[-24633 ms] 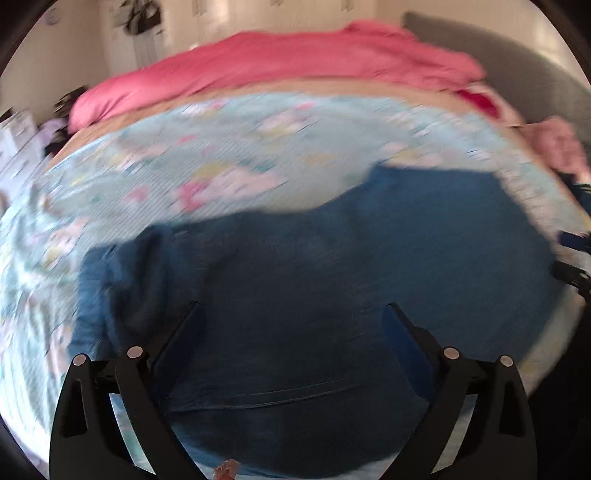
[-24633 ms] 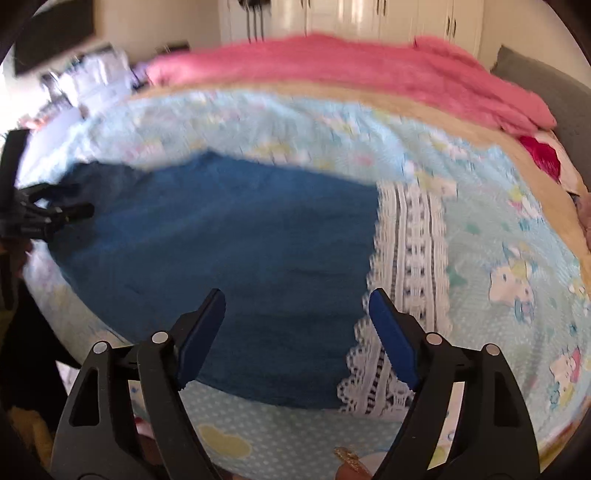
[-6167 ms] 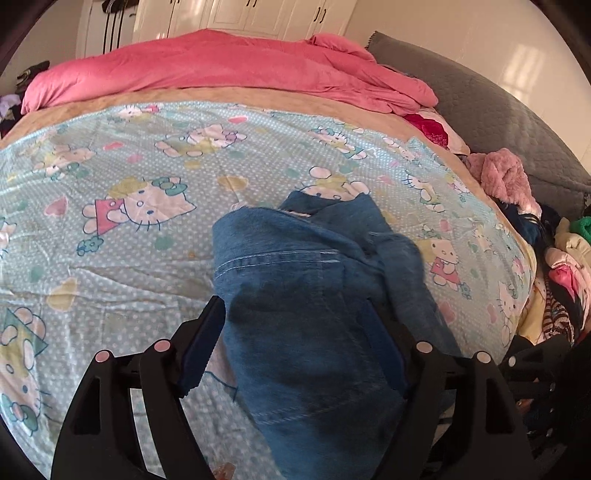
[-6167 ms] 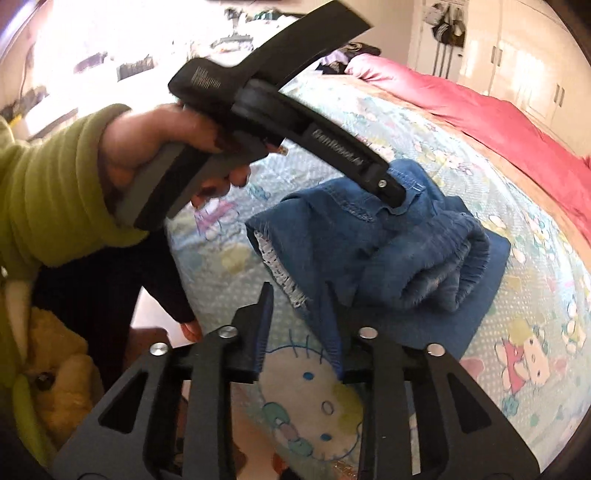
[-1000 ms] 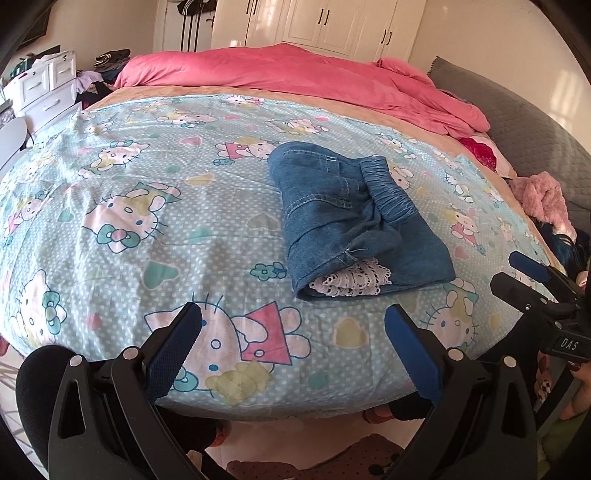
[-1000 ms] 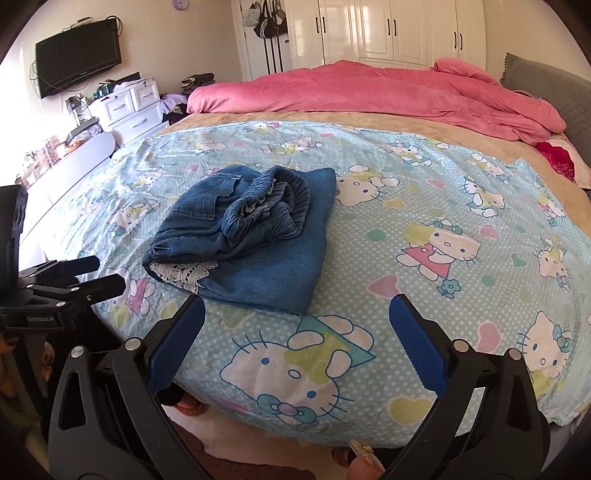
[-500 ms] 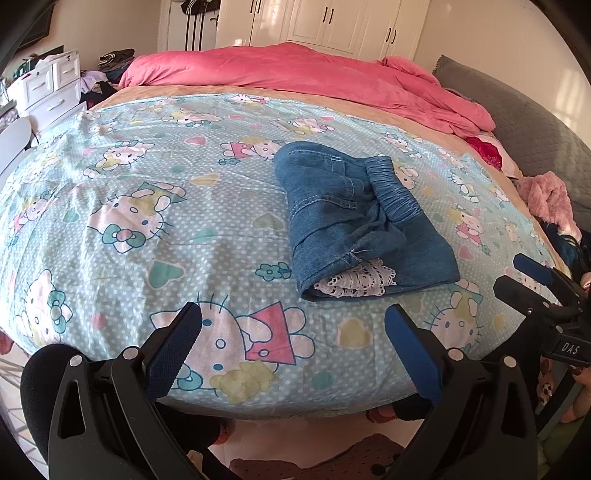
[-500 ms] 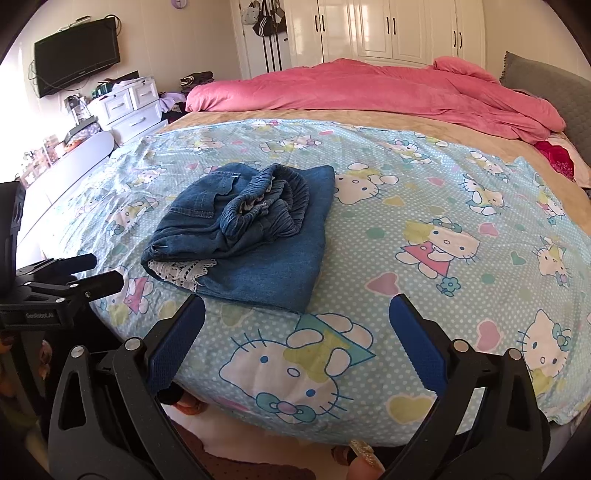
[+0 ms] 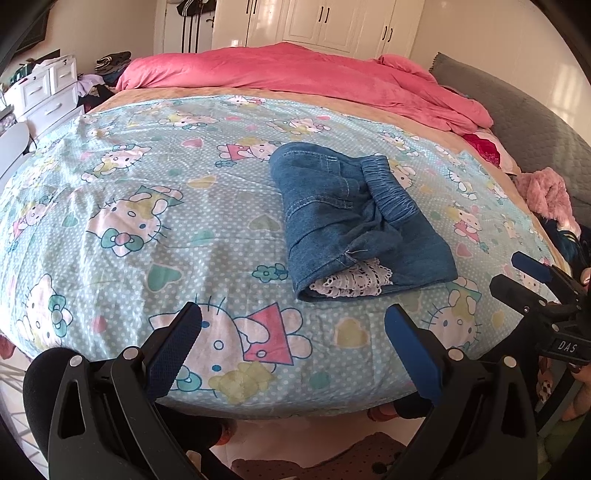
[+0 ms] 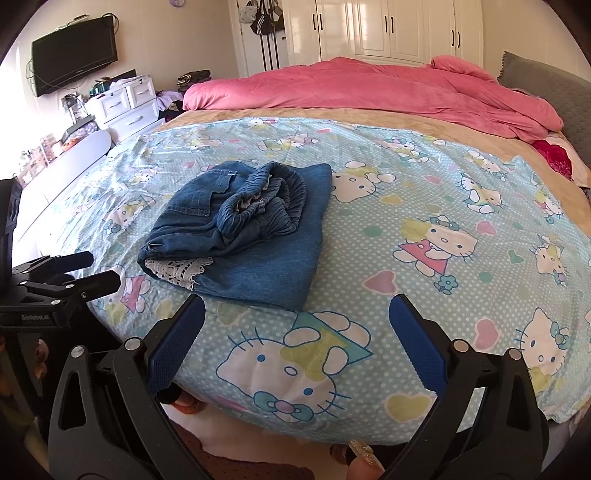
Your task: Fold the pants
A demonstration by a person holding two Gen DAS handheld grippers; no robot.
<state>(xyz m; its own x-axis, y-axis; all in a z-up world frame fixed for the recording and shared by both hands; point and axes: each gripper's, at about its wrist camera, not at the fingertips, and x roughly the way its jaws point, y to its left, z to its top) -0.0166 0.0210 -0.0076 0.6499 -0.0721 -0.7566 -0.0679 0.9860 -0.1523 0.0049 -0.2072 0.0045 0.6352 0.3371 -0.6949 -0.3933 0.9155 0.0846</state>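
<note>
Left wrist view: the pants (image 9: 354,225), blue denim, are seen lying folded into a compact bundle on the bed (image 9: 110,206), near its front edge, with the gathered waistband bunched on top and a strip of white lace trim (image 9: 351,282) showing at the near end. The left hand-held gripper (image 9: 293,332) is held back from the bed with its blue-padded jaws spread wide and nothing between them. In the right wrist view the right hand-held gripper (image 10: 297,325) is likewise wide apart and empty, well short of the bundle. The folding is judged to be essentially done; if anything more is wanted, the bunched waistband would need to be pressed flat and the lace tucked in, which would call for both grippers to be brought forward again. The bed is covered by a pale blue cartoon-cat sheet, with a pink duvet (image 10: 369,88) heaped along the far side. White wardrobe doors (image 10: 388,29), a white chest of drawers (image 10: 125,103) and a wall-mounted television (image 10: 74,48) are seen behind.
</note>
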